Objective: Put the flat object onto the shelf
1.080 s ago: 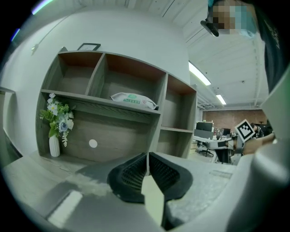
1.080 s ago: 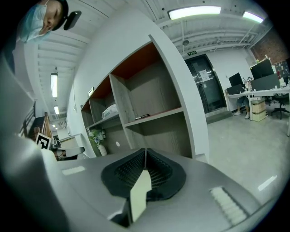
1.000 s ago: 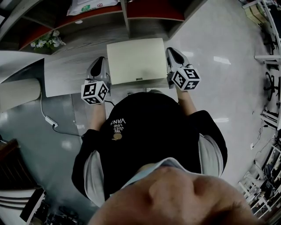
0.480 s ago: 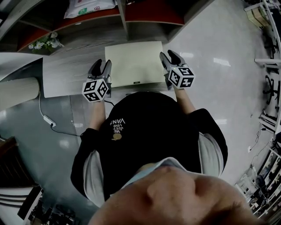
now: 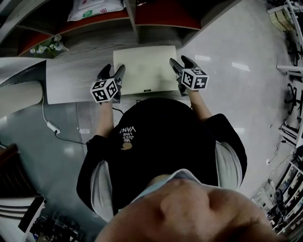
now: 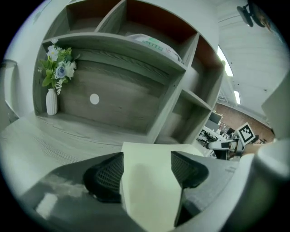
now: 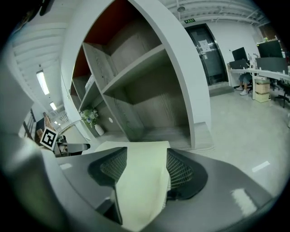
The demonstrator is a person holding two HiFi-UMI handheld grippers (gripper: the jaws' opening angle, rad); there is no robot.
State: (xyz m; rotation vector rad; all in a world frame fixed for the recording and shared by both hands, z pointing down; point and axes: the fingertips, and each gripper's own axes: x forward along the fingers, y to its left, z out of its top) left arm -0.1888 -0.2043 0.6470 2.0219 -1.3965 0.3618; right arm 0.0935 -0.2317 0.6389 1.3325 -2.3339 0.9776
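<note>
The flat object (image 5: 144, 68) is a pale cream board lying on the grey wood shelf ledge (image 5: 71, 80) in the head view. My left gripper (image 5: 111, 72) is at its left edge and my right gripper (image 5: 182, 64) at its right edge. Both sets of jaws are opening. In the left gripper view the board (image 6: 149, 190) shows in the gap of my left gripper (image 6: 147, 165), and the pads stand off it. The right gripper view is alike: the board (image 7: 140, 186) runs between the spread jaws of my right gripper (image 7: 145, 165).
A white vase of flowers (image 6: 52, 84) stands at the ledge's left end. A white bag (image 5: 94, 8) lies in an upper compartment with a red back. A white upright panel (image 7: 181, 77) bounds the shelf's right side. A cable (image 5: 52, 127) trails on the floor.
Both grippers' jaws have gone from shut to spread apart at the board's two side edges. The board lies in the same place on the ledge.
</note>
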